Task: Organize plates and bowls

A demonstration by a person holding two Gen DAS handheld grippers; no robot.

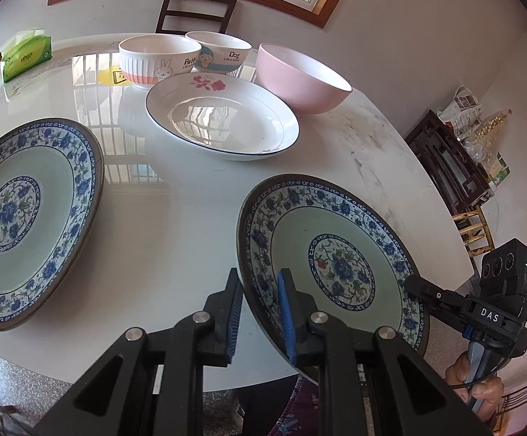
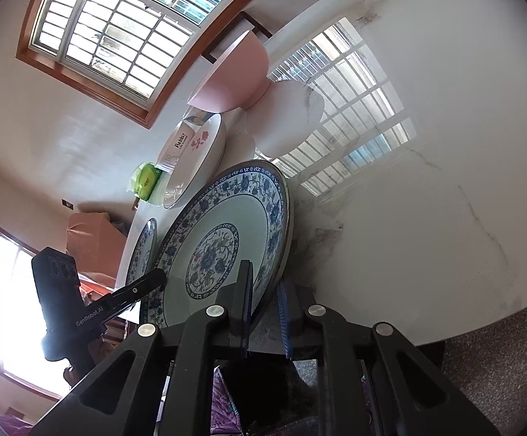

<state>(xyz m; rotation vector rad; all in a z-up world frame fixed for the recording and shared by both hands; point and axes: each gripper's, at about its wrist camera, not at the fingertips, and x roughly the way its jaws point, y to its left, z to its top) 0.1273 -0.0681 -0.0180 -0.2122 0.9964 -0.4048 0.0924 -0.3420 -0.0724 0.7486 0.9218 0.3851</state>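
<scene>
Both grippers clamp one blue-and-white floral plate at the table's near edge, around 5 o'clock in the left wrist view. The left gripper pinches its near-left rim between the blue pads, one finger over the plate and one under it. The right gripper is closed on the opposite rim, seen from its own camera with the rim running between its fingers. The plate sits tilted, its left side raised off the white marble table; it is empty.

A second floral plate lies at 9 o'clock, also empty. Toward 12 o'clock sits a white rose plate with a thin blue rim, nothing in it. Behind it stand a rabbit bowl, a dog bowl and, at 1 o'clock, a pink bowl. The pink bowl looks empty; the other two interiors are only partly visible. A green tissue pack rests at 10 o'clock.
</scene>
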